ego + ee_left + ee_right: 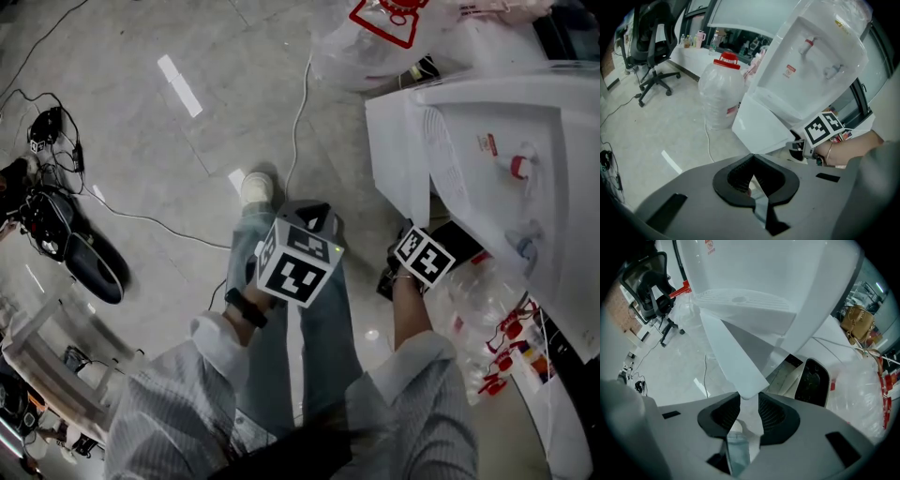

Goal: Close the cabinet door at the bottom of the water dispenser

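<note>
slipping is the main worry. the right tool is clamped on only the lower free corner of the cabinet door, with both pads pinching the thin white panel right at its rounded tip. a push at a slant could let that corner pop out of the pads and leave the door hanging open.

the door stands wide open. it reaches up and away from the right tool toward the drip tray of the water dispenser, and the dark cabinet opening lies just to the tool's right. i judge the door must swing that way to close, and a hard shove could slam it or rock the dispenser. a dark object sits in the cabinet mouth beside the tool. i cannot tell whether it juts past the frame, but if it does, the door would stop on it. crinkled plastic bags lie farther to the tool's right and could catch in the gap.

the left tool is clenched on nothing, its tips meeting, and hangs apart from the door. ahead of it the floor is mostly open, with a cable and a big water bottle just beyond the door. closing carries the door away from both. the person's legs stand close under the tools, so there is little room to step.
</note>
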`<state>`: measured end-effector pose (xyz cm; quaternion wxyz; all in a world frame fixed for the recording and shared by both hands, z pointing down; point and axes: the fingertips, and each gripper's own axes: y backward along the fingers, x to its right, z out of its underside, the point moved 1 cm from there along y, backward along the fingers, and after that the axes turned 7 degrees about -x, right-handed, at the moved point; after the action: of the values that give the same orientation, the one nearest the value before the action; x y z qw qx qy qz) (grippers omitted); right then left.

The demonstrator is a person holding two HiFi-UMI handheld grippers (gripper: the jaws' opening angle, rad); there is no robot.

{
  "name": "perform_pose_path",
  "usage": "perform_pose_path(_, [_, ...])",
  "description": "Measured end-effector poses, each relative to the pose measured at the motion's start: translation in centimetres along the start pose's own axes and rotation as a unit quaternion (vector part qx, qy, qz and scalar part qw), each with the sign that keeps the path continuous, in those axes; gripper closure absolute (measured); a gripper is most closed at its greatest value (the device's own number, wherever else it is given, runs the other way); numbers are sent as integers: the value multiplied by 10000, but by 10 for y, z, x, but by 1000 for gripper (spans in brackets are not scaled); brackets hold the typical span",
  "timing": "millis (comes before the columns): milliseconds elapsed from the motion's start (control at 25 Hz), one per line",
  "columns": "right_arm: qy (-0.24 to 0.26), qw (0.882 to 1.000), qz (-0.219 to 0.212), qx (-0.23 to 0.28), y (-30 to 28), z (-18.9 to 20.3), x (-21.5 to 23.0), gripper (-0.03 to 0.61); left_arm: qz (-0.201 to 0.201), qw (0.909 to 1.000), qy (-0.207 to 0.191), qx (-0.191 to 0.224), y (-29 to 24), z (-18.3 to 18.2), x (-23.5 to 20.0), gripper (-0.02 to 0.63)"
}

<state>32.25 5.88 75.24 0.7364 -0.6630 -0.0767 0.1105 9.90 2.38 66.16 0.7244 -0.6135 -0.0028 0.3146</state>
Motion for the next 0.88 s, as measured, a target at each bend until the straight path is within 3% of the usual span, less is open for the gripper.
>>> perform_pose_path(880, [171,9991,91,377,-4,-30,37,454,1,9999,123,-54,-23,3,5,603])
